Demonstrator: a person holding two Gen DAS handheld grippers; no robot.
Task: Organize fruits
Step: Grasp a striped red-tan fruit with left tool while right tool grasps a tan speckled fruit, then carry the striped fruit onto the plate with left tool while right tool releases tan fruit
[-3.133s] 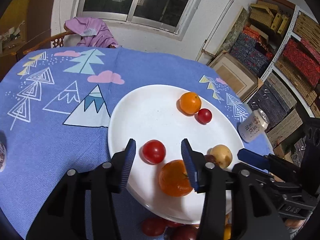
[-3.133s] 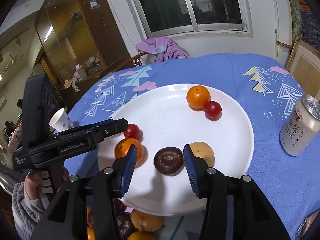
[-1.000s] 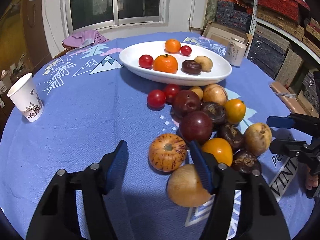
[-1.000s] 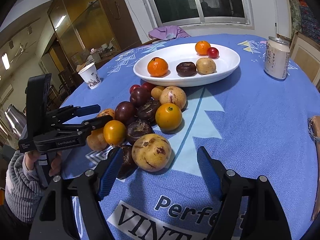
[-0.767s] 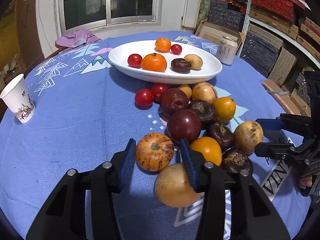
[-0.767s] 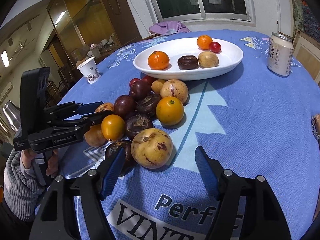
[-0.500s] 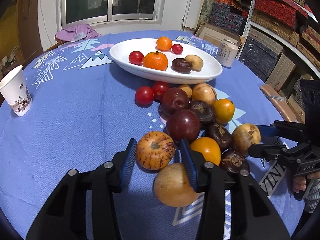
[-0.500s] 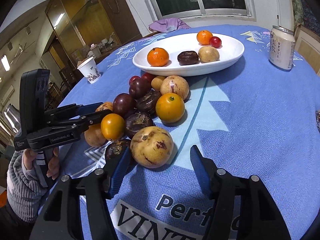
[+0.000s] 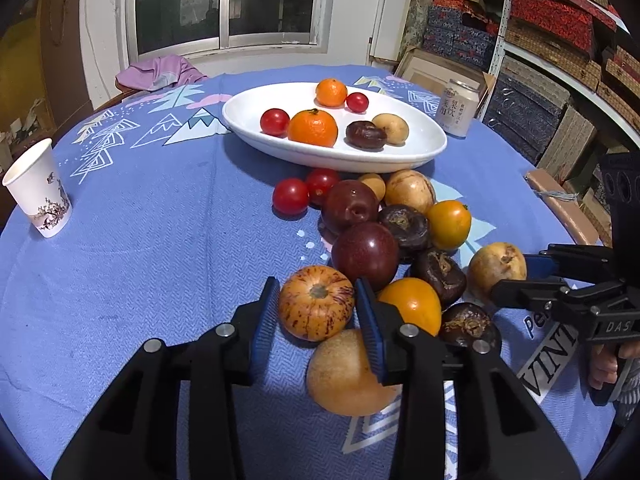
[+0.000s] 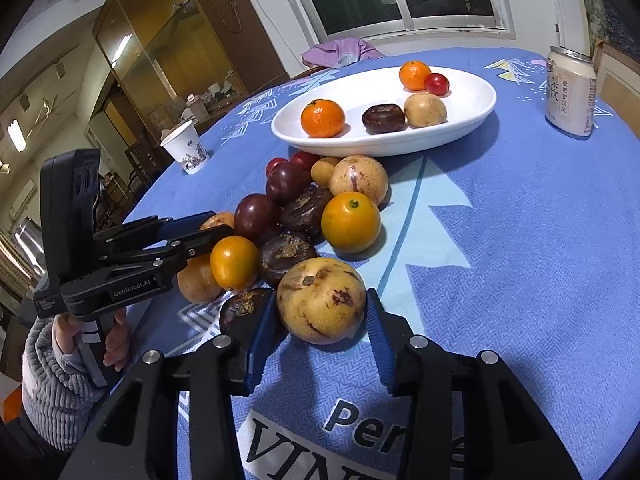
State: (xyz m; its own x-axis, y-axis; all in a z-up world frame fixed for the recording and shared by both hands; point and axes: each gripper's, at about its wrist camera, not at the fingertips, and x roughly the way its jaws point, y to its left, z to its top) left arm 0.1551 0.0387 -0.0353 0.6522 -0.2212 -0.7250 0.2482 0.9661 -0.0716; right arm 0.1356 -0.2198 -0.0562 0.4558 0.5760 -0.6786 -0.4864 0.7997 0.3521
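While left gripper [image 9: 316,312] clamps striped fruit [image 9: 316,308]; right gripper [image 10: 322,320] pinches yellow fruit [image 10: 320,300].

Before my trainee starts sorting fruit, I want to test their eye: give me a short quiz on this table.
1. True or false: the white plate holds six fruits.
2. Seen from the left wrist camera, what stands just right of the plate? A) paper cup B) drink can C) bottle
3. How many small red tomatoes lie on the tablecloth, off the plate?
Key: 1 true; 2 B; 3 two.
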